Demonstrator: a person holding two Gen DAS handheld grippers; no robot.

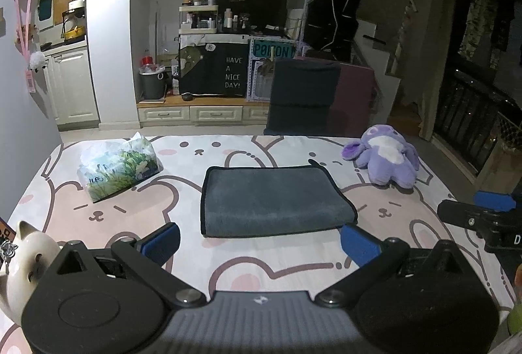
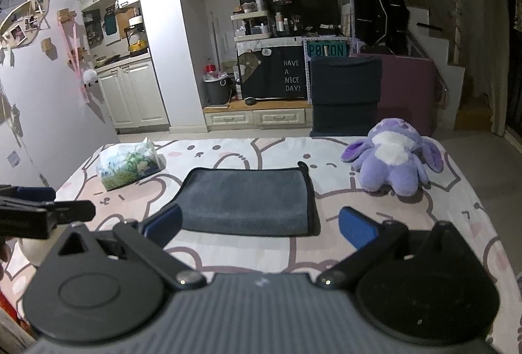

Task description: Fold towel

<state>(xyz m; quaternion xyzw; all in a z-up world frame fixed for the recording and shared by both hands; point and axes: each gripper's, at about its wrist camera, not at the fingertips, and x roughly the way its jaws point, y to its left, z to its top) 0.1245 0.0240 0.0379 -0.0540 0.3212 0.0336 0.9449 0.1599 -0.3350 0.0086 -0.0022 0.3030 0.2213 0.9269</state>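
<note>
A dark grey towel [image 1: 274,200] with black trim lies folded flat in the middle of the table with the bunny-print cloth [image 1: 261,259]; it also shows in the right wrist view [image 2: 248,200]. My left gripper [image 1: 261,243] is open and empty, just in front of the towel's near edge. My right gripper [image 2: 259,225] is open and empty, in front of the towel's near right corner. The right gripper's fingers [image 1: 469,217] show at the right edge of the left view, and the left gripper's fingers [image 2: 45,213] at the left edge of the right view.
A tissue pack [image 1: 119,166] lies at the far left of the table. A purple plush toy [image 1: 388,158] sits at the far right. A white cat figurine [image 1: 23,262] stands at the near left. A dark chair [image 1: 303,96] stands behind the table's far edge.
</note>
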